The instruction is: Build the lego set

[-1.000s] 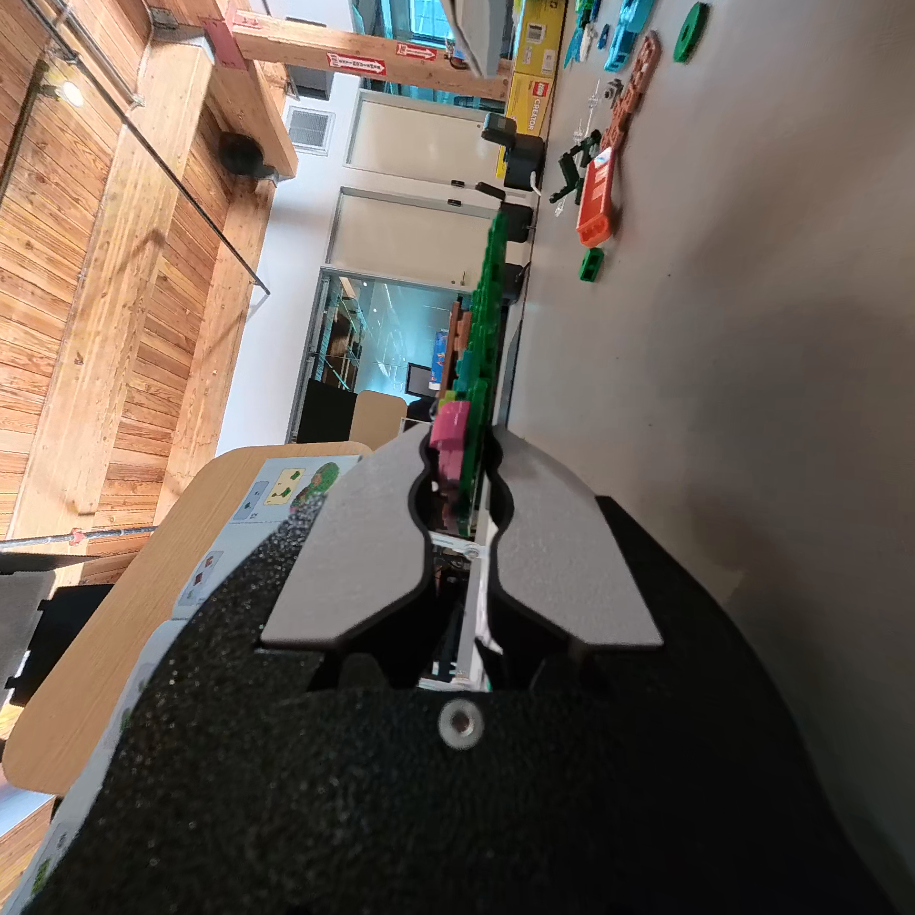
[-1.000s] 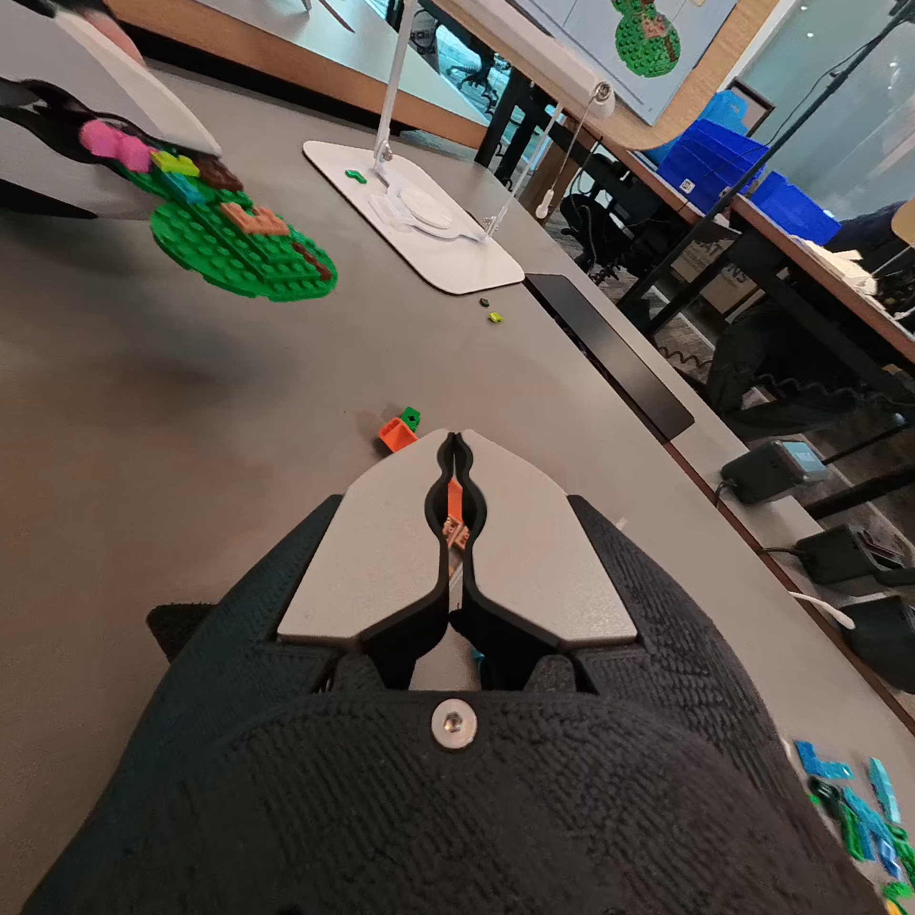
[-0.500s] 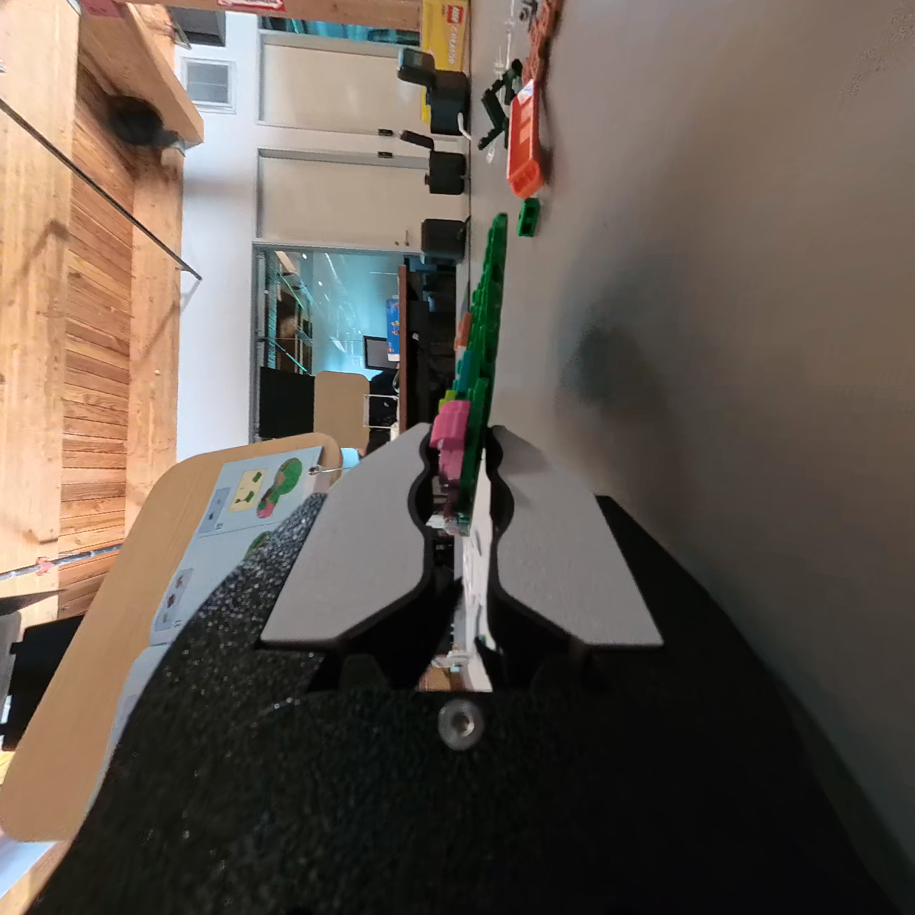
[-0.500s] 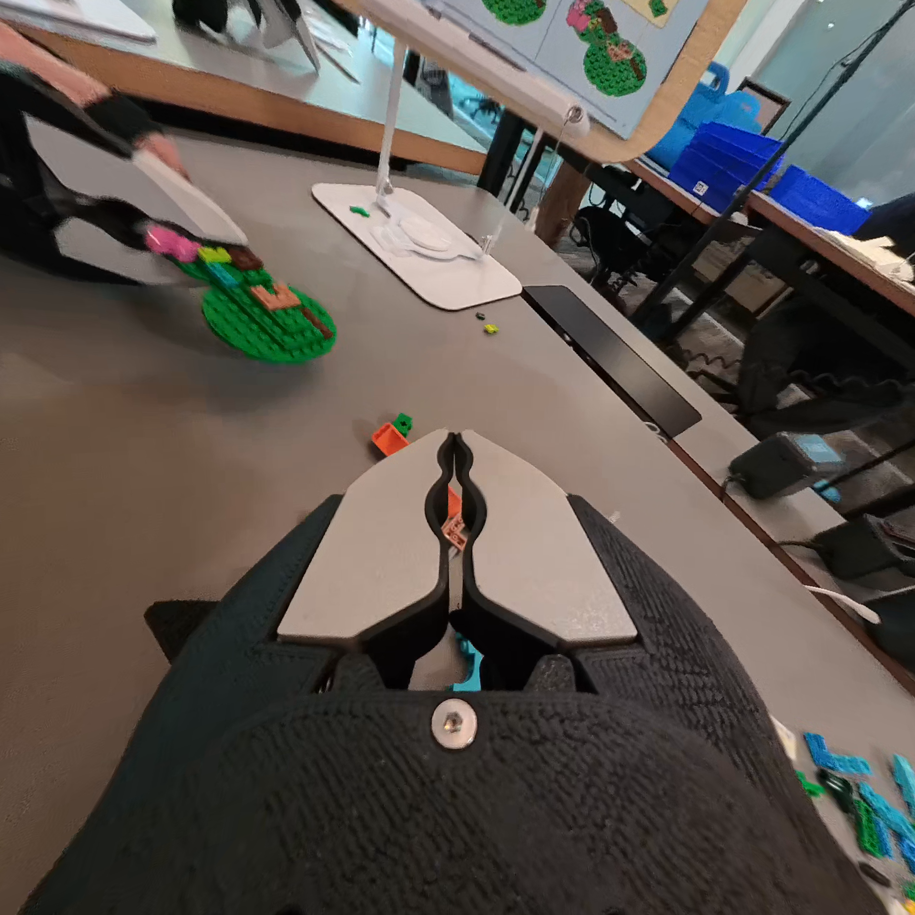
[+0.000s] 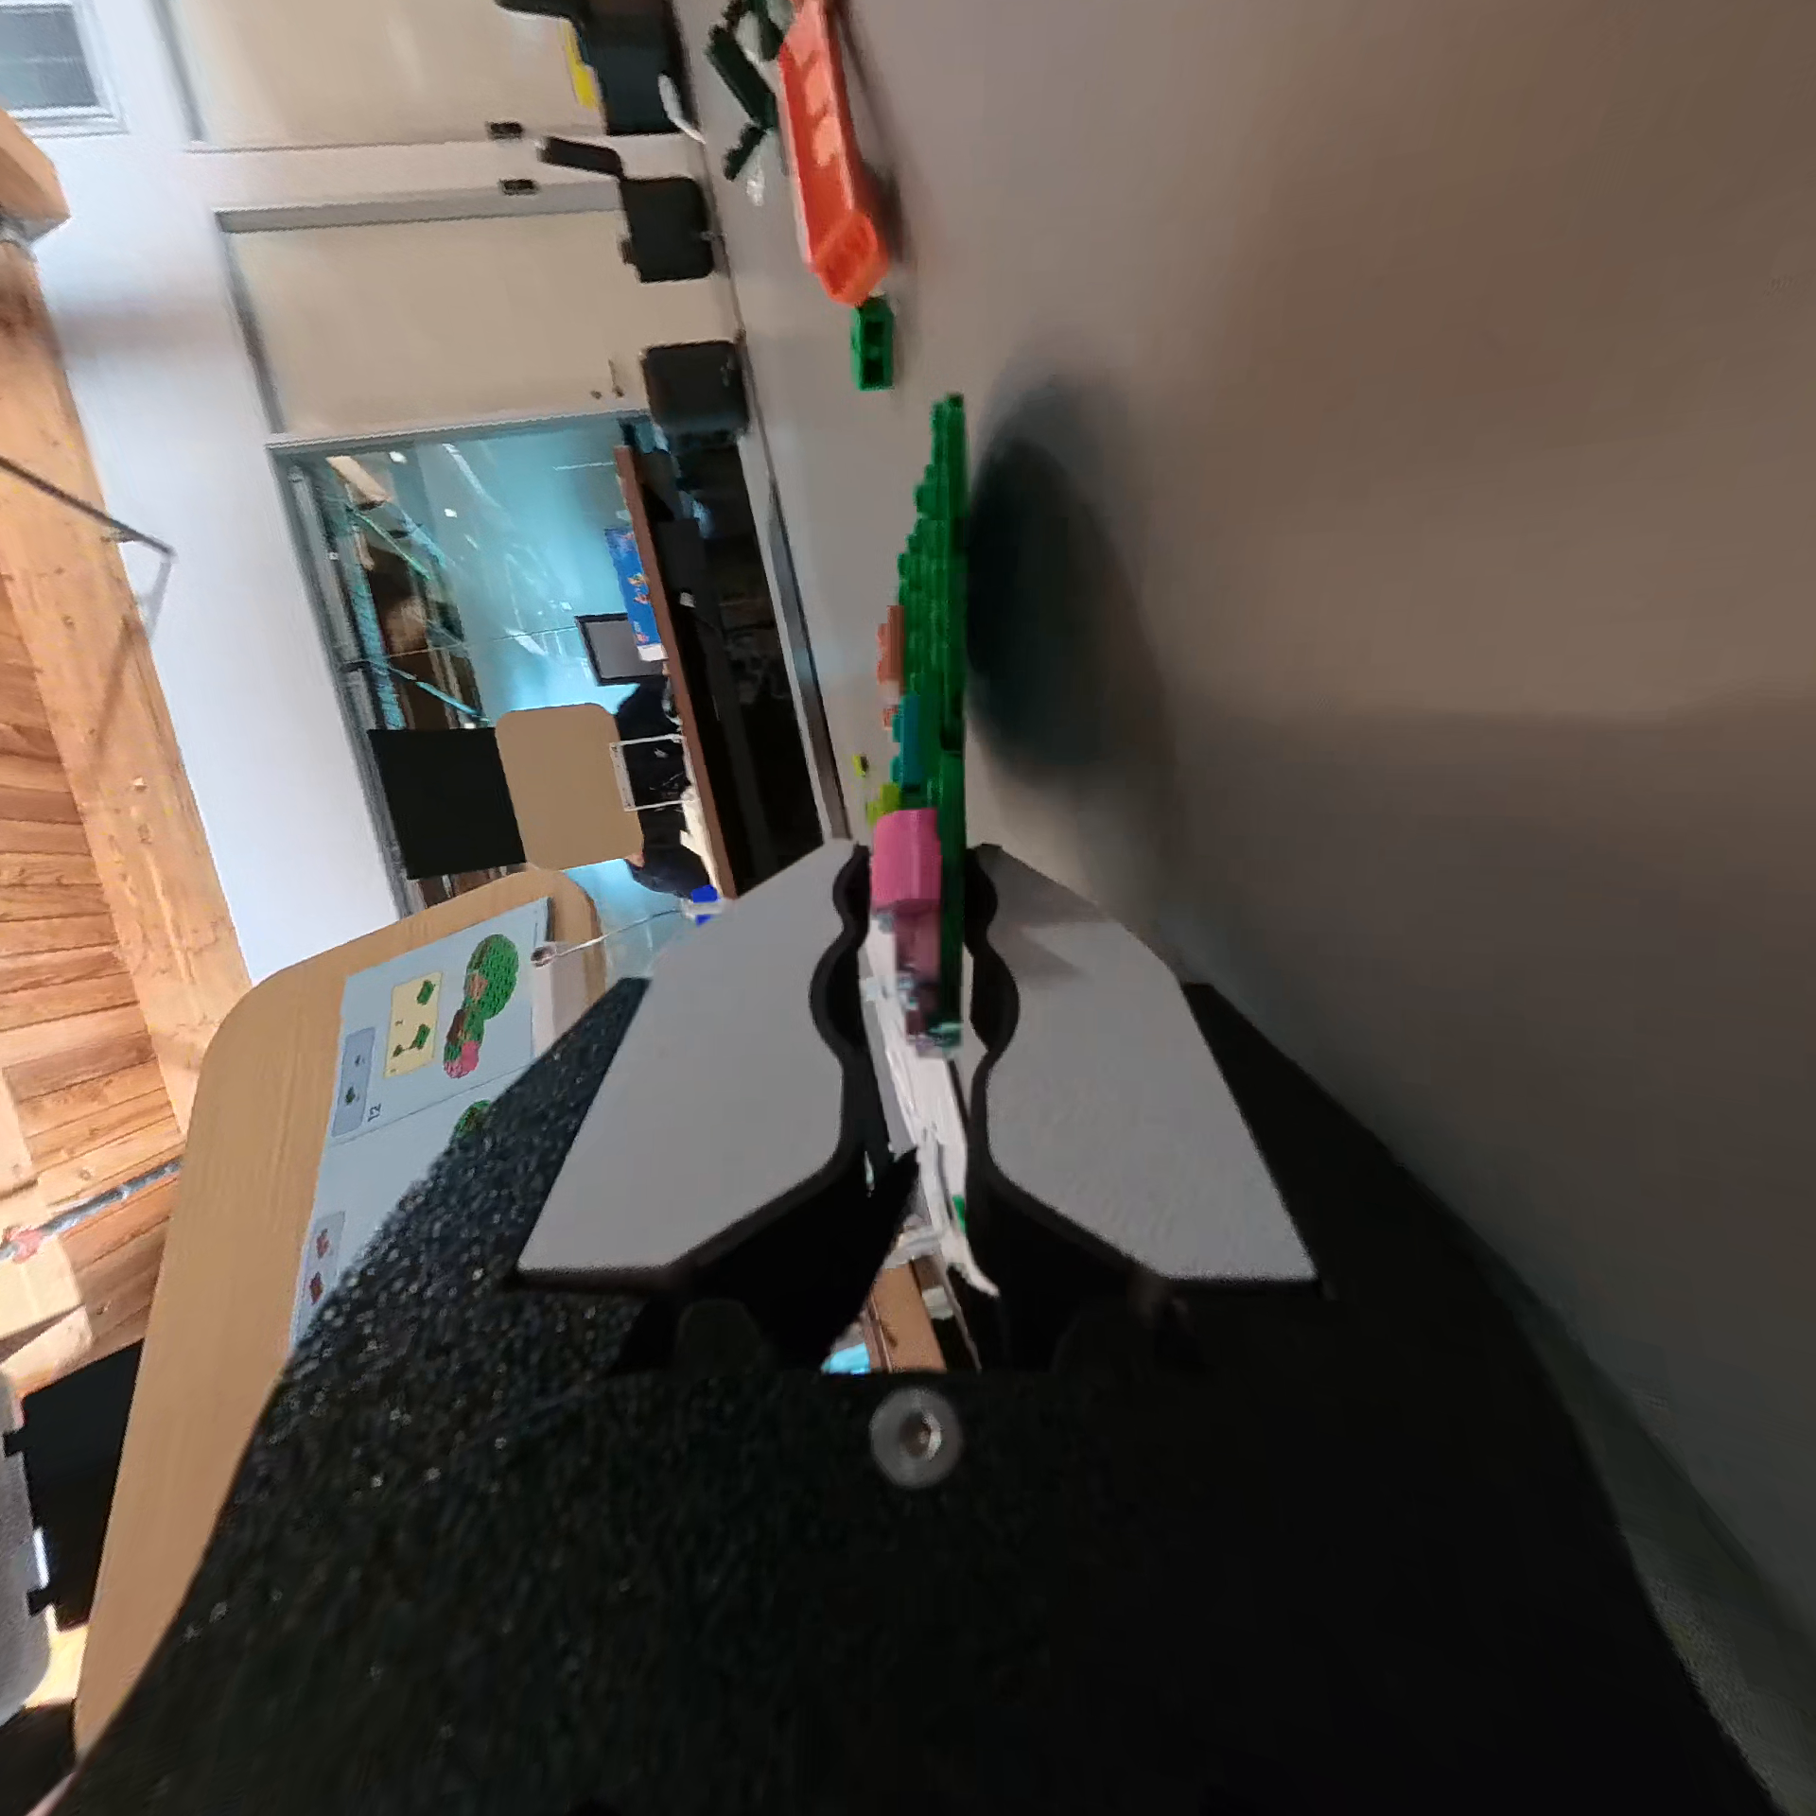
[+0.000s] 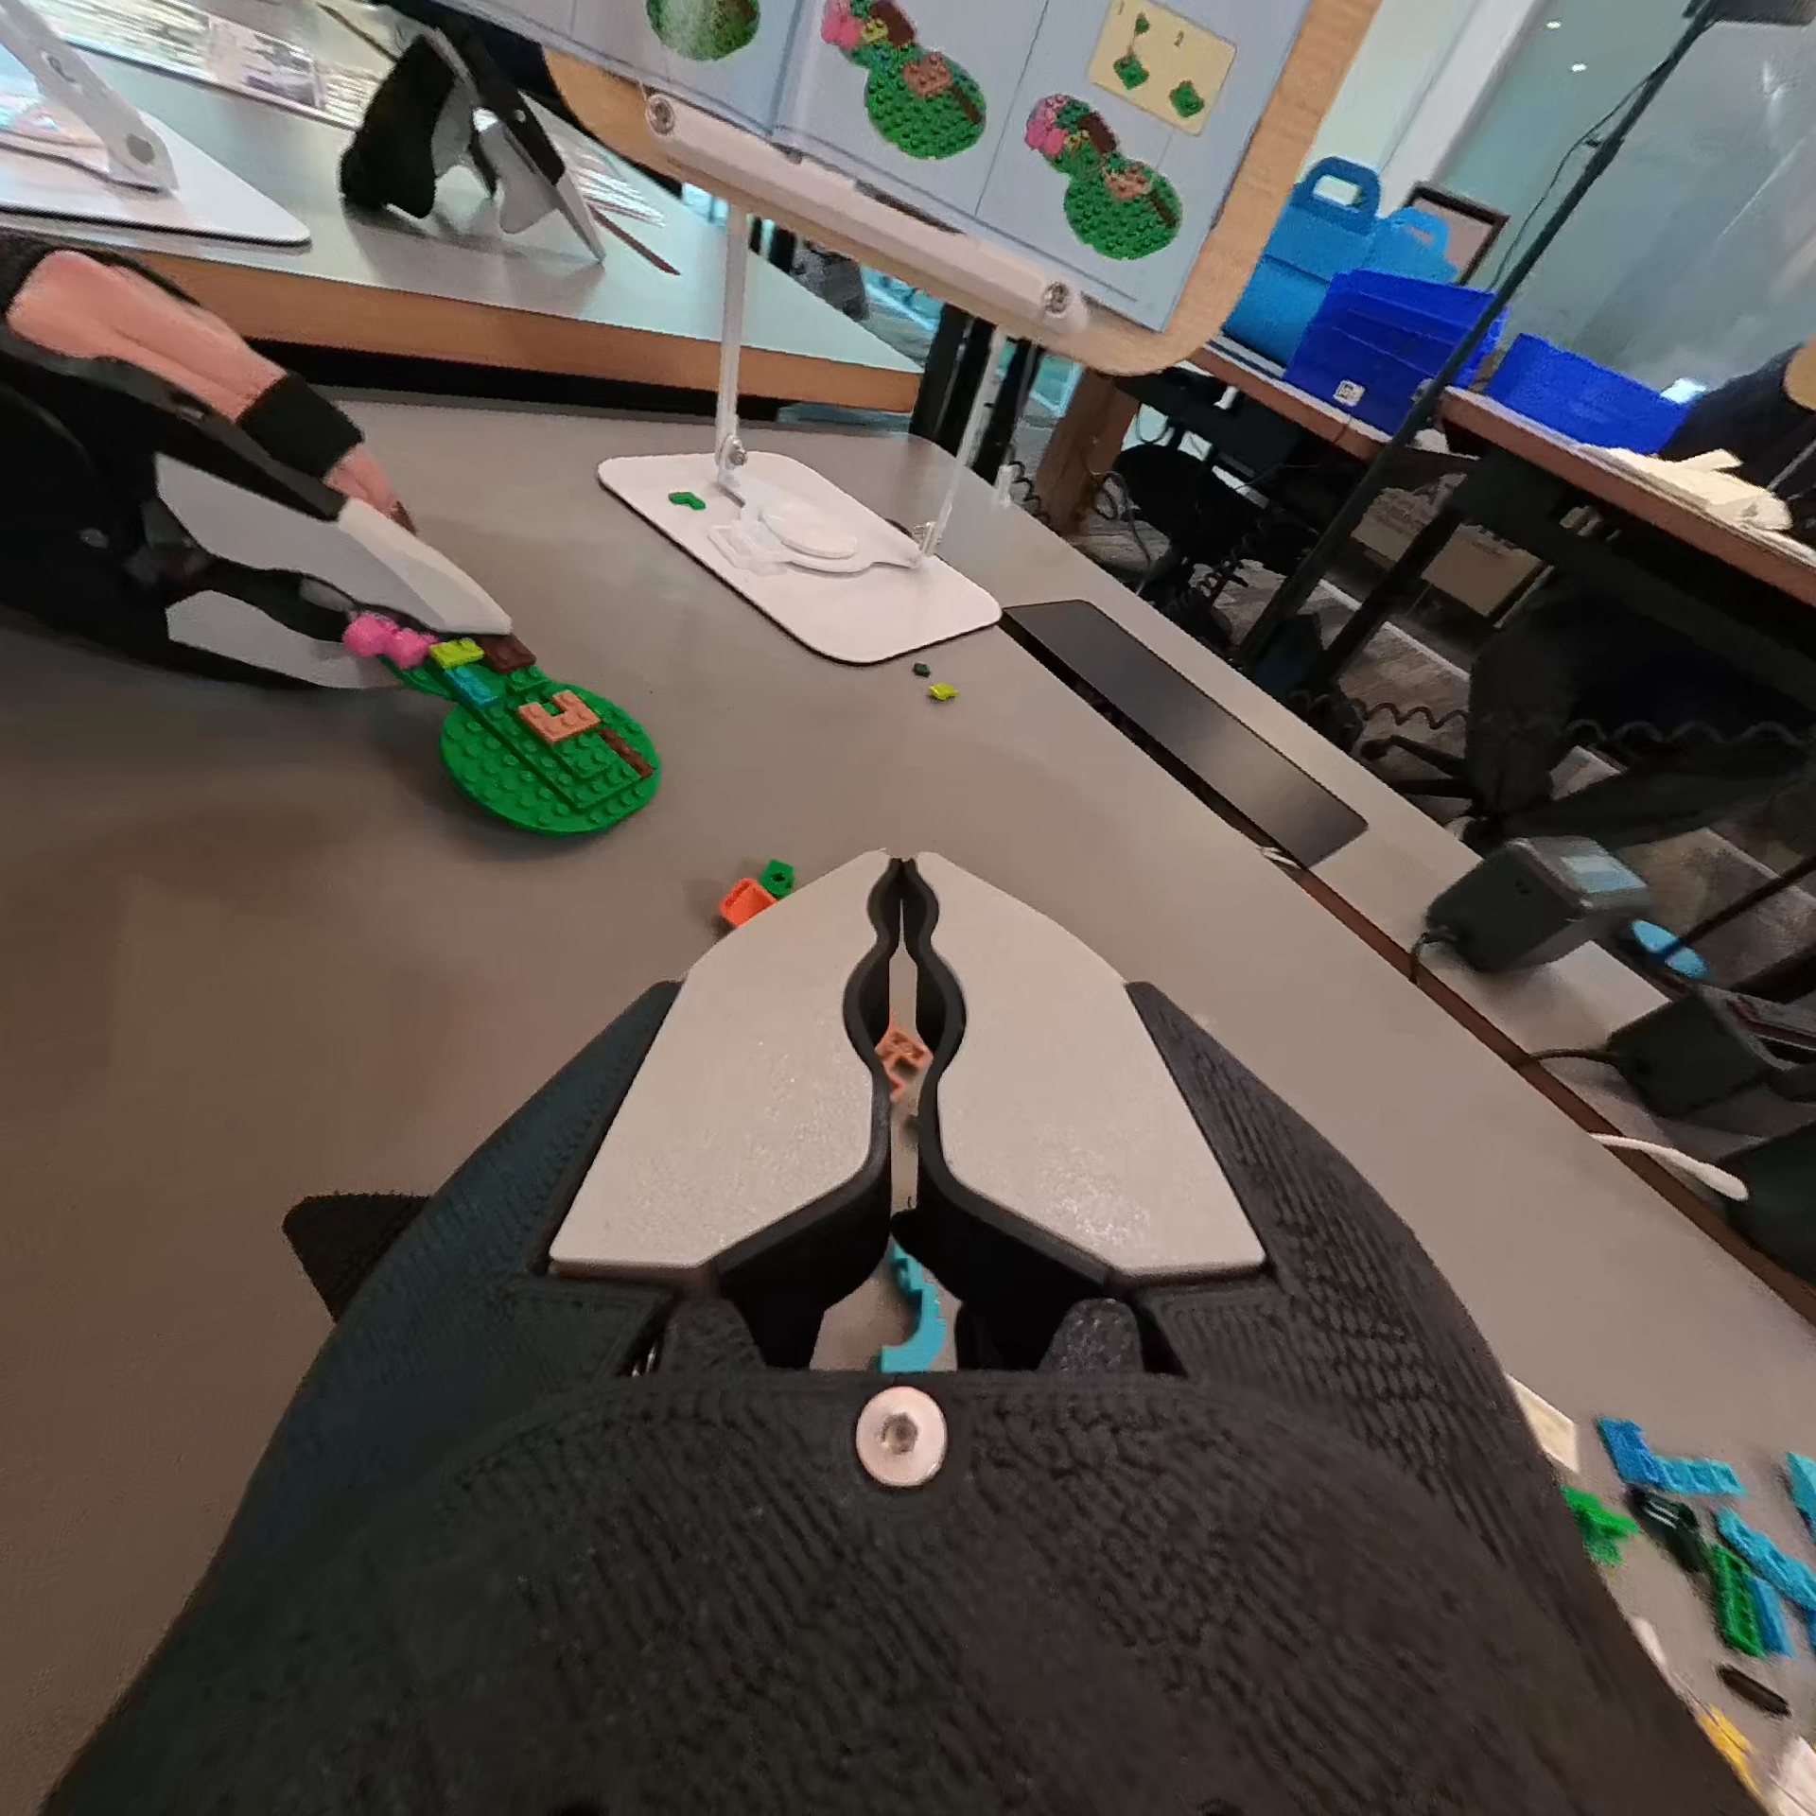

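The left tool [image 6: 393,639] is closed on the pink end of the green plate [image 6: 550,776], which shows in the middle left of the right wrist view; the far edge of the plate looks to touch the surface [image 6: 246,983], while the gripped end seems a little raised. In the left wrist view the same plate [image 5: 943,629] stands edge-on in the centre of the frame, between the two fingers, with a pink brick [image 5: 904,870] at the tips. I think it is held by this end so that the studs stay free from above and the plate cannot slide when a piece is pressed on. The right tool [image 6: 899,870] is almost shut in the lower centre of its frame, with only a thin gap, and it seems to hold nothing; a small tan piece [image 6: 899,1051] seen through the gap probably lies on the surface below. An orange brick [image 6: 742,899] and a green one [image 6: 776,875] lie just beyond its tips. The booklet [image 6: 983,108] on its stand in the upper centre faces the builder, for reading the steps.
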Motion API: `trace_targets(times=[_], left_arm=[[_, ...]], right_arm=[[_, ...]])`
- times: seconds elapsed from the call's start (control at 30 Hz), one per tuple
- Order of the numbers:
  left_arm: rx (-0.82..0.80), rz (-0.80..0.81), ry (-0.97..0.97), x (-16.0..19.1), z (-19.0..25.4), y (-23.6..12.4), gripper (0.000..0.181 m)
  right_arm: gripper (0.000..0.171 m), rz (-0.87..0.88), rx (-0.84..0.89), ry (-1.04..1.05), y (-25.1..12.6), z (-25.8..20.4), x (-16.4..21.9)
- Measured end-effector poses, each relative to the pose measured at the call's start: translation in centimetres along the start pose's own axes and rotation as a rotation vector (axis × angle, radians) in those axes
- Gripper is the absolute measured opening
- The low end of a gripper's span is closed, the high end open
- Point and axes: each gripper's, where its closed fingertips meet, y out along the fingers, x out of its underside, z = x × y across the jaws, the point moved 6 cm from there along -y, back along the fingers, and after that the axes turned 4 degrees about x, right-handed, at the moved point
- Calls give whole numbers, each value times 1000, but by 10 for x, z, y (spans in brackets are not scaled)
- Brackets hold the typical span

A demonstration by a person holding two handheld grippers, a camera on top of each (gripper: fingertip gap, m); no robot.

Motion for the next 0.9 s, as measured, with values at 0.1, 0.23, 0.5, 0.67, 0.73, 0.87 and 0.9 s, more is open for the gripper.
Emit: trace_targets(times=[0.1, 0.23, 0.5, 0.67, 0.73, 0.87, 0.9], left_arm=[[108, 15, 72, 0, 4, -3, 24], [196, -33, -18, 8, -4, -10, 47], [400, -215, -252, 39, -16, -32, 96], [491, -308, -350, 54, -16, -47, 90], [493, -323, -430, 61, -23, -56, 85], [322, -195, -667, 63, -54, -64, 73], [272, -144, -733, 58, -61, -63, 70]], right_arm=[[3, 26, 52, 19, -10, 14, -3], [9, 73, 128, 65, -31, 39, -5], [9, 91, 332, 107, -104, 94, -18], [8, -77, 410, 58, -161, 125, -11], [5, -188, 385, 51, -185, 135, 6], [6, -434, 410, 46, -239, 152, 57], [6, -467, 416, 58, -251, 153, 69]])
